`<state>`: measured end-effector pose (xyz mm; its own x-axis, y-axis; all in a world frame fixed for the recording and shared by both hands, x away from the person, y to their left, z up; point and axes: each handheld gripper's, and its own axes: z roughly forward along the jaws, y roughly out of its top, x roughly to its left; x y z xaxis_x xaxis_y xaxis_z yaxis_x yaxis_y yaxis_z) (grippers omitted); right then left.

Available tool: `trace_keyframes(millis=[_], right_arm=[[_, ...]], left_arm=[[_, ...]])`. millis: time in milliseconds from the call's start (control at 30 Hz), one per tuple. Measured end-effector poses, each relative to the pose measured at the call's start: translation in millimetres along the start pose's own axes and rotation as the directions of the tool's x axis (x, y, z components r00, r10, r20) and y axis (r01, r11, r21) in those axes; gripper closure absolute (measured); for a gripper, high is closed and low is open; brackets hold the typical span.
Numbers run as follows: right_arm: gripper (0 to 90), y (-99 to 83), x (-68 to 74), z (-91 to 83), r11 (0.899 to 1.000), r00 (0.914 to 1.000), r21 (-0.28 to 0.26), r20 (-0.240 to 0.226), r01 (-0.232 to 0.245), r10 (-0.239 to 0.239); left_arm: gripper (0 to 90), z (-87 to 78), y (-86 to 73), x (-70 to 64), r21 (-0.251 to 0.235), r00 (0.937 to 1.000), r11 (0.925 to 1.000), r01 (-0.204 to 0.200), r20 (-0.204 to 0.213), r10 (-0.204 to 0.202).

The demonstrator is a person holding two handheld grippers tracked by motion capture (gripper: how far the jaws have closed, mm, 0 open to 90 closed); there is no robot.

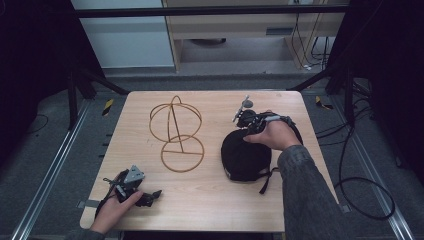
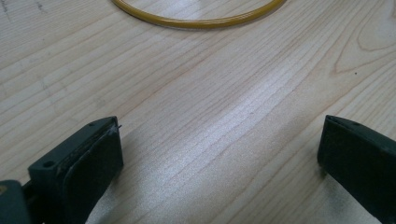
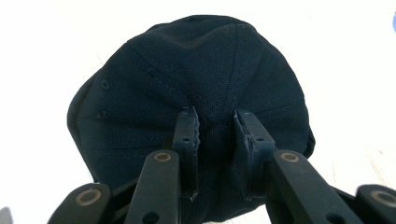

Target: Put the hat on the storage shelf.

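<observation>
Right gripper view, jaws pinching black cap (image 3: 196, 74)

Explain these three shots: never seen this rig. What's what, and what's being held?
No robot here: a person holds a two-fingered hand gripper in each hand at a wooden table. The high view looks down from above. The other two come from cameras riding on each gripper, looking along its fingers.

On the table are a gold wire stand and a black cap. The right gripper has its fingers pinched on a fold of the cap's crown. The left gripper rests near the table's front edge, fingers wide apart, holding nothing, with the stand's base ring just ahead.
</observation>
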<state>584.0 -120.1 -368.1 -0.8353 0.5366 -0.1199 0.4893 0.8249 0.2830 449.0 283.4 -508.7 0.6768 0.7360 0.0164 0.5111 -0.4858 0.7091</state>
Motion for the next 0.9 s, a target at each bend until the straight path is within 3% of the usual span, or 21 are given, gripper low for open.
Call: trace_keyframes(millis=[367,900], right_arm=[[73.0,-12.3,5.6,-34.1,0.994,1.0,-0.105,0.007,-0.006,0.007],[73.5,-11.2,23.5,-66.6,0.981,0.9995,-0.195,0.031,0.017,-0.011]], left_arm=[[0.0,-0.1,-0.3,-0.6,-0.002,1.0,1.0,0.001,-0.002,-0.001],[0.0,-0.1,-0.4,-0.7,-0.003,1.0,1.0,0.001,-0.002,-0.001]])
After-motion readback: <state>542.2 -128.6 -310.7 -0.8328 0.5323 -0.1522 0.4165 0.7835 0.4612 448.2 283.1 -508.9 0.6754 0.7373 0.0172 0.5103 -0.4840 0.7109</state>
